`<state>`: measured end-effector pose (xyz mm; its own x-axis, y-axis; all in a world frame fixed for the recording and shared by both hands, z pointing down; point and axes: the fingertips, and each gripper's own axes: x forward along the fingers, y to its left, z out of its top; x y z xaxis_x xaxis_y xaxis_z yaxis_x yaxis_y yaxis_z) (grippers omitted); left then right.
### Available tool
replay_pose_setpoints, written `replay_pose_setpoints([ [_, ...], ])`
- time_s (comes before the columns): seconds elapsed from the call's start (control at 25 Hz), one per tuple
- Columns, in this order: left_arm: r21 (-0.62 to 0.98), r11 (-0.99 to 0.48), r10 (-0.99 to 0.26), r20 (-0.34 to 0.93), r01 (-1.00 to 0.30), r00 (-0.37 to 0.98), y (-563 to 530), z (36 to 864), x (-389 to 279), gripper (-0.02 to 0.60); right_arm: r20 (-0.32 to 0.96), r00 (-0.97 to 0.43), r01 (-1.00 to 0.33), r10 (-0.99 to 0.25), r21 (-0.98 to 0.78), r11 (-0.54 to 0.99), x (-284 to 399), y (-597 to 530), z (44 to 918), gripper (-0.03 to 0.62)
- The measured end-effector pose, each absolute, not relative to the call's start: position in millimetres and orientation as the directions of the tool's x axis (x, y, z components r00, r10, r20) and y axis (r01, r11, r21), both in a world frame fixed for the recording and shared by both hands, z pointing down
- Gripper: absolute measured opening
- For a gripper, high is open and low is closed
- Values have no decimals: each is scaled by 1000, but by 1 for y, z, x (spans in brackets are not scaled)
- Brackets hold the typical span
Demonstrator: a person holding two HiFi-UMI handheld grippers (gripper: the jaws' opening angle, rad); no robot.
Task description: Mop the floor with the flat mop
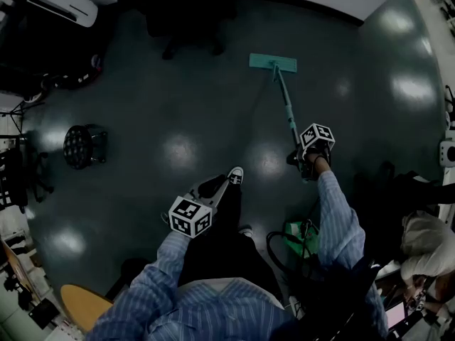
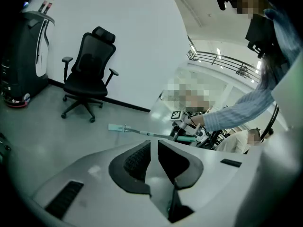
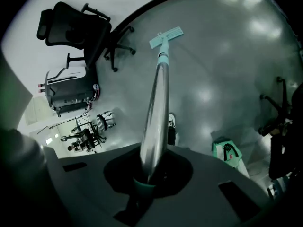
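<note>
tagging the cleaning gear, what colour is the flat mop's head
Teal green. The mop head shows best in the head view, flat on the dark floor.

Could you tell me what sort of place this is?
Probably an office or lab room: a black swivel chair by a white wall, a polished dark floor, and a tall black-and-white machine.

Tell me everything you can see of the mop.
The mop has a flat, rectangular teal head lying flat on the dark, glossy floor, out in front of the person. A slim pole, shiny metal with teal sections, joins the head at its middle and slants back up to the right tongs, which are shut on its teal-capped upper end. Nothing else touches it.
</note>
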<state>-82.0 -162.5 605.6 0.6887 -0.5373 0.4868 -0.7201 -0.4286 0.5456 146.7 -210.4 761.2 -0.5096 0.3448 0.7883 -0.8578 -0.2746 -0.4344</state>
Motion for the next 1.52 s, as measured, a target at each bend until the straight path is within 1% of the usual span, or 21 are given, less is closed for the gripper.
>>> replay_pose_setpoints([
  [0.16, 539, -453, -530, 478, -710, 701, -133, 594, -76, 52, 761, -556, -827, 335, -464, -317, 141, -143, 747, 18],
  [0.36, 521, -491, -525, 463, -699, 714, -86, 579, -58, 52, 740, -587, -804, 328, -484, -346, 150, -48, 737, 18],
  [0.68, 502, -523, -533, 438, -689, 723, -3, 562, -53, 52, 740, -567, -820, 361, -467, -330, 156, 91, 722, 18],
  [0.96, 481, -548, -546, 415, -684, 728, 77, 549, -38, 52, 719, -578, -815, 386, -484, -319, 156, 218, 710, 20],
  [1.28, 458, -612, -491, 419, -644, 764, 170, 545, -28, 52, 713, -575, -818, 401, -484, -312, 151, 350, 707, 20],
  [1.52, 453, -655, -431, 435, -605, 791, 203, 545, -26, 52, 694, -596, -802, 404, -494, -335, 143, 419, 694, 18],
])
